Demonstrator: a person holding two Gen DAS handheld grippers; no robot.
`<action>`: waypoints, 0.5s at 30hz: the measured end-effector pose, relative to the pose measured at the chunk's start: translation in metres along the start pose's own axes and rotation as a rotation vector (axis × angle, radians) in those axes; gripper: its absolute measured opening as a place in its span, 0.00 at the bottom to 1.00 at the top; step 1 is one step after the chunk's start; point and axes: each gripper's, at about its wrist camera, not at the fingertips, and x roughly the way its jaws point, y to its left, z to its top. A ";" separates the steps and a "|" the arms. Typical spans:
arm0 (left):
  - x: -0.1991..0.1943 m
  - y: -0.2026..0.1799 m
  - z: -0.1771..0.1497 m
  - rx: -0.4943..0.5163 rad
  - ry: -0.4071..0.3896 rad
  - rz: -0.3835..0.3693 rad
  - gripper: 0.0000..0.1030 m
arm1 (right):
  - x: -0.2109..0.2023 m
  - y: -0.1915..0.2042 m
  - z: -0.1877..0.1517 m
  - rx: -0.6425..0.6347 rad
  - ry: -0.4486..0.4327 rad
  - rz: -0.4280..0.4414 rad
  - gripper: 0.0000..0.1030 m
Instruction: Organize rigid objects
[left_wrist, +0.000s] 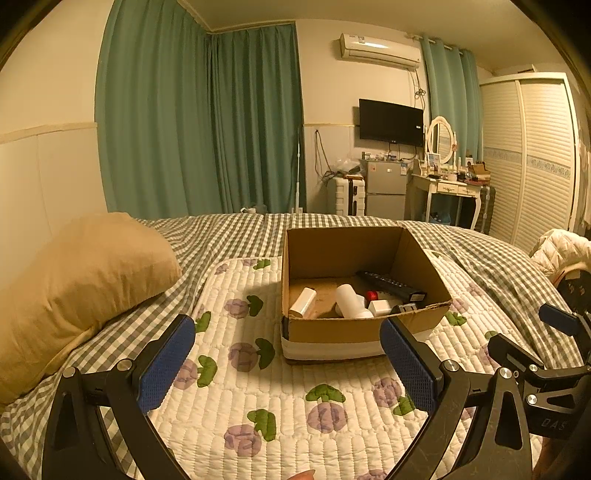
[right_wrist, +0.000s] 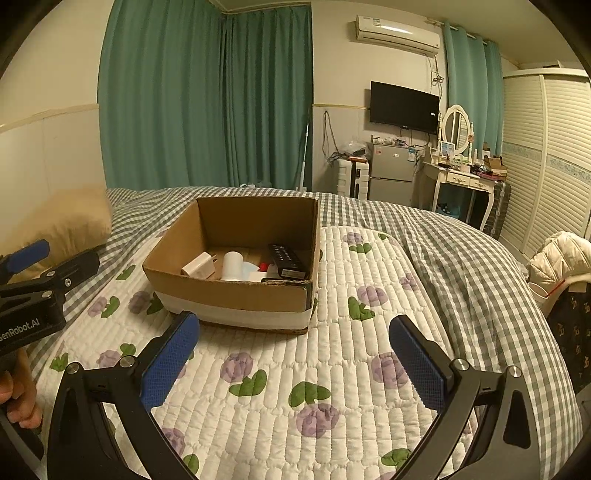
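open cardboard box (right_wrist: 236, 295) on the bed's floral quilt (right_wrist: 332, 387), containing a black remote (right_wrist: 288, 260), white cylinder (right_wrist: 232, 265), white adapter (right_wrist: 199, 268) and a small red item (right_wrist: 263, 266). left claw (left_wrist: 288, 365) and right claw (right_wrist: 293, 358) both spread wide, empty, near the box.

Open brown cardboard box (left_wrist: 365, 328) at centre frame, white band around its base, flaps cut away. Inside: black remote control (left_wrist: 391, 284) lying diagonally at right, white cylindrical bottle (left_wrist: 351, 301) on its side, white charger (right_wrist: 199, 266) at left, small red item (left_wrist: 372, 295).
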 end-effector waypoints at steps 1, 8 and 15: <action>0.000 0.000 0.000 0.000 0.003 -0.004 0.99 | 0.000 0.000 0.000 0.000 0.001 0.000 1.00; 0.002 0.001 -0.001 0.002 0.009 -0.002 0.99 | 0.000 0.000 0.000 -0.001 0.001 -0.001 1.00; 0.003 0.000 -0.002 -0.002 0.016 -0.003 0.99 | 0.000 0.000 0.000 -0.001 0.001 0.000 1.00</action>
